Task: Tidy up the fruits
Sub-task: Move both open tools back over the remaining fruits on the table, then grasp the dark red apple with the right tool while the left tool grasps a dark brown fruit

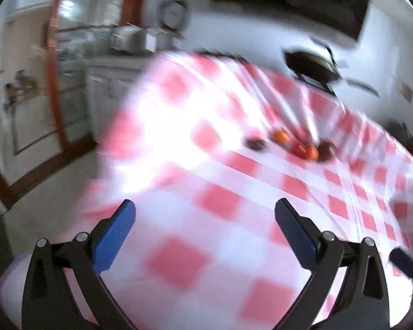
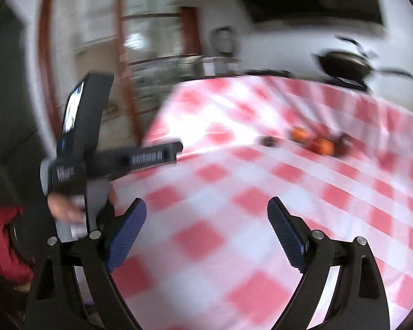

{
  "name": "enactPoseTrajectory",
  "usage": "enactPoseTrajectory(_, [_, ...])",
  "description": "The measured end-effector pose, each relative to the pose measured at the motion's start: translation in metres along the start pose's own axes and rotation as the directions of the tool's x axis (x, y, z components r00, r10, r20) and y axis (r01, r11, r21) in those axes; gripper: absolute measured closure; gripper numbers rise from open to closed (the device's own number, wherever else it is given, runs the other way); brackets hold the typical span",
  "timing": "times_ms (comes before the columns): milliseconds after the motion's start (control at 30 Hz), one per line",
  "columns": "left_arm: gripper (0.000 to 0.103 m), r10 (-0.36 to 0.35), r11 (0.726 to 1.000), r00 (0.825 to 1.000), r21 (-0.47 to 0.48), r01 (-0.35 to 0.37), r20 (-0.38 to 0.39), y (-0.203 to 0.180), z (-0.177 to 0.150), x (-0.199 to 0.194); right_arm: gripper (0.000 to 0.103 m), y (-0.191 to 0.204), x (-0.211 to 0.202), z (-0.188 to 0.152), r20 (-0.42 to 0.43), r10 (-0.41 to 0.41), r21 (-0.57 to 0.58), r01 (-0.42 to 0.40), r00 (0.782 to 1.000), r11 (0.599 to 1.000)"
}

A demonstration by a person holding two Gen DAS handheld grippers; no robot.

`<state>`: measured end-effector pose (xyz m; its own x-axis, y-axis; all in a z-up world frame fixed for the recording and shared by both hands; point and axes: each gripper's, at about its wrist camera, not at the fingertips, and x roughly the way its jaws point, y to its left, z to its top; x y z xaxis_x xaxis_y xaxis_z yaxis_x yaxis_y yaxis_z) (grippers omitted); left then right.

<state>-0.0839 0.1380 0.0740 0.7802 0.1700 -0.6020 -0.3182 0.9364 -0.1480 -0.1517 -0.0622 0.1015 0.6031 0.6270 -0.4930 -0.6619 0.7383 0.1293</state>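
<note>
Several small fruits lie together far out on the red-and-white checked tablecloth (image 1: 220, 200): an orange one (image 1: 280, 135), a dark one (image 1: 256, 143), another orange one (image 1: 309, 151) and a dark red one (image 1: 327, 150). They also show in the right wrist view, an orange fruit (image 2: 300, 133), a second (image 2: 323, 145), a dark one (image 2: 268, 140). My left gripper (image 1: 205, 211) is open and empty above the near cloth. My right gripper (image 2: 206, 209) is open and empty too. Both views are blurred by motion.
A dark pan (image 1: 311, 64) sits beyond the table's far edge, also in the right wrist view (image 2: 344, 64). The left hand-held gripper body (image 2: 79, 148) rises at the left of the right view. A wood-framed glass door (image 1: 68, 68) and floor lie left of the table.
</note>
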Motion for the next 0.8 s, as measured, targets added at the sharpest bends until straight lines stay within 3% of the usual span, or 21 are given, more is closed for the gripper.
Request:
enactPoseTrajectory(67, [0.002, -0.023, 0.999, 0.998, 0.037, 0.025, -0.063, -0.040, -0.003, 0.036, 0.016, -0.043, 0.006, 0.002, -0.014, -0.083, 0.064, 0.083, 0.996, 0.994])
enactPoseTrajectory(200, [0.002, -0.065, 0.998, 0.993, 0.009, 0.066, -0.096, -0.098, 0.007, 0.095, 0.016, -0.124, 0.010, 0.007, -0.057, -0.224, 0.211, 0.231, 0.973, 0.950])
enactPoseTrajectory(367, [0.002, -0.093, 0.993, 0.993, -0.073, 0.087, -0.077, -0.142, 0.027, 0.140, 0.016, -0.192, -0.003, -0.016, 0.001, -0.315, 0.415, 0.286, 0.949, 0.864])
enactPoseTrajectory(467, [0.002, -0.091, 0.983, 0.994, -0.162, 0.081, -0.053, -0.141, 0.043, 0.154, 0.016, -0.209, -0.003, -0.027, 0.006, -0.334, 0.463, 0.293, 0.943, 0.836])
enactPoseTrajectory(567, [0.002, -0.081, 0.965, 0.997, -0.251, 0.075, -0.012, -0.134, 0.057, 0.168, 0.016, -0.210, -0.004, -0.028, 0.006, -0.358, 0.448, 0.318, 0.934, 0.836])
enactPoseTrajectory(800, [0.002, -0.079, 0.947, 0.993, -0.304, 0.101, 0.084, -0.106, 0.063, 0.157, 0.016, -0.215, 0.013, -0.014, -0.016, -0.336, 0.487, 0.301, 0.942, 0.820])
